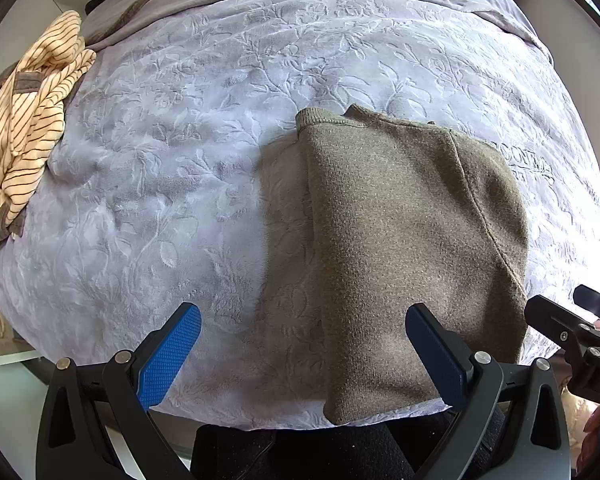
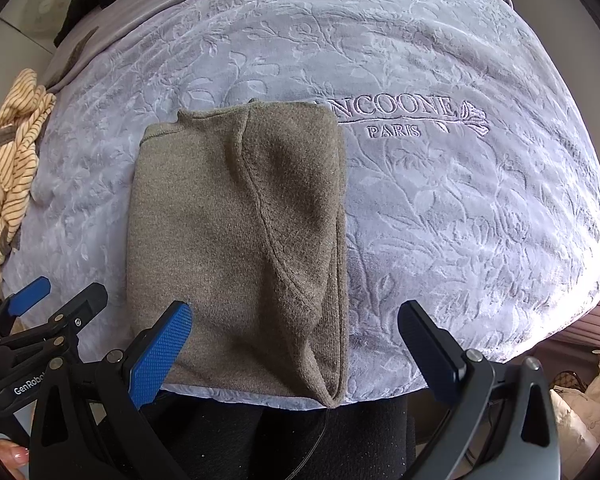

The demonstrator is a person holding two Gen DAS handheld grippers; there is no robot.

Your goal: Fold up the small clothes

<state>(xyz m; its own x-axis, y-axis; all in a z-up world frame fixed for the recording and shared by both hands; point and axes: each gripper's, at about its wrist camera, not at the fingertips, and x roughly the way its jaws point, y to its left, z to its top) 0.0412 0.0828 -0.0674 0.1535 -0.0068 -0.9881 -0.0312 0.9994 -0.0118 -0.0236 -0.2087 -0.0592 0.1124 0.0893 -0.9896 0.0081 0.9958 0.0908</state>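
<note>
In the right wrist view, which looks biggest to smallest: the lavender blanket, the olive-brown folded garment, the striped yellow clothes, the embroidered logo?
1. Lavender blanket, which fills most of the view.
2. Olive-brown folded garment.
3 and 4. Striped yellow clothes and embroidered logo look alike in area; the clothes sit at the distorted edge, so no ranking.

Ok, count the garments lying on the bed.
2. The olive garment lies folded at the near edge of the blanket; the striped garment is crumpled at the far left. Others may be hidden.
</note>
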